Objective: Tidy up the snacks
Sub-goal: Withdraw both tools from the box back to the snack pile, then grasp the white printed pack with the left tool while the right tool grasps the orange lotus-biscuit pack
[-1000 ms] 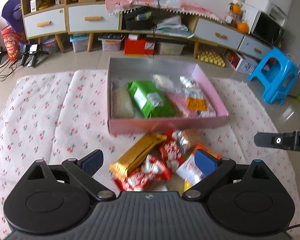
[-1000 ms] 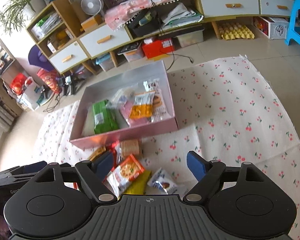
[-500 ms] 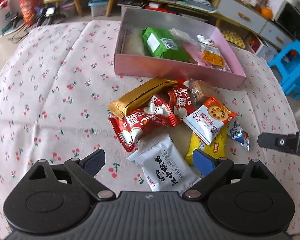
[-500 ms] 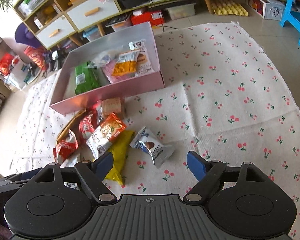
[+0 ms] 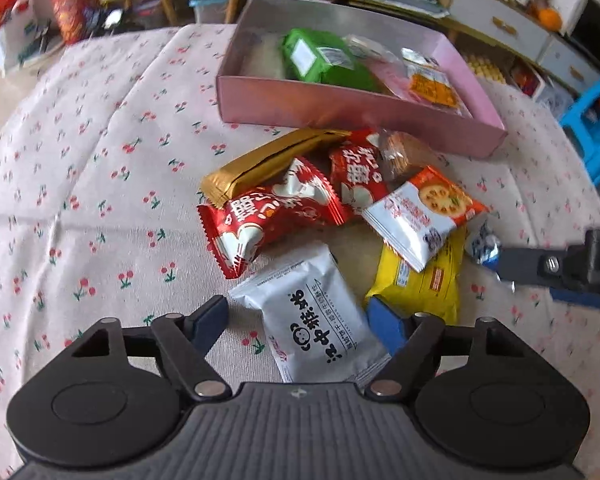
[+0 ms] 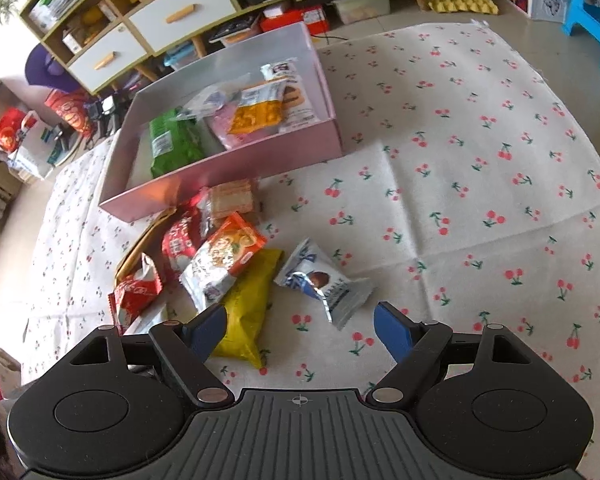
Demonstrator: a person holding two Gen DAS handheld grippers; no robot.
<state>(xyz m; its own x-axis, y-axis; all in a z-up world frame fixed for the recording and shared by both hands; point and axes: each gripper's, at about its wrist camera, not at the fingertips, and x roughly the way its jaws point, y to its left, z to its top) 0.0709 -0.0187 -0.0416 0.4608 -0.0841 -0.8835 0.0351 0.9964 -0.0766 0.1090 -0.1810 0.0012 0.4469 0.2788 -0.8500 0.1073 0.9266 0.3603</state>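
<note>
A pink box [image 5: 340, 108] [image 6: 228, 176] holds a green packet [image 5: 320, 60] and several other snacks. Loose snacks lie in front of it on the cherry-print cloth: a gold bar [image 5: 268, 164], red packets [image 5: 268, 216], an orange-white packet [image 5: 424, 212], a yellow packet [image 5: 424, 280] [image 6: 248, 304], a white packet [image 5: 320, 320] and a blue-white packet [image 6: 324, 280]. My left gripper [image 5: 300, 324] is open with the white packet between its fingers, not clamped. My right gripper [image 6: 300, 328] is open just in front of the blue-white packet; it also shows in the left wrist view [image 5: 560, 268].
The cherry-print cloth [image 6: 480, 180] covers the floor. Shelves and drawers [image 6: 140, 28] stand behind the box with clutter underneath. A blue stool [image 5: 596, 128] stands at the right. Red bags [image 5: 68, 12] sit at the far left.
Both grippers have dropped lower and closer to the loose snacks. The left gripper now straddles the white packet; the right one has neared the blue-white packet.
</note>
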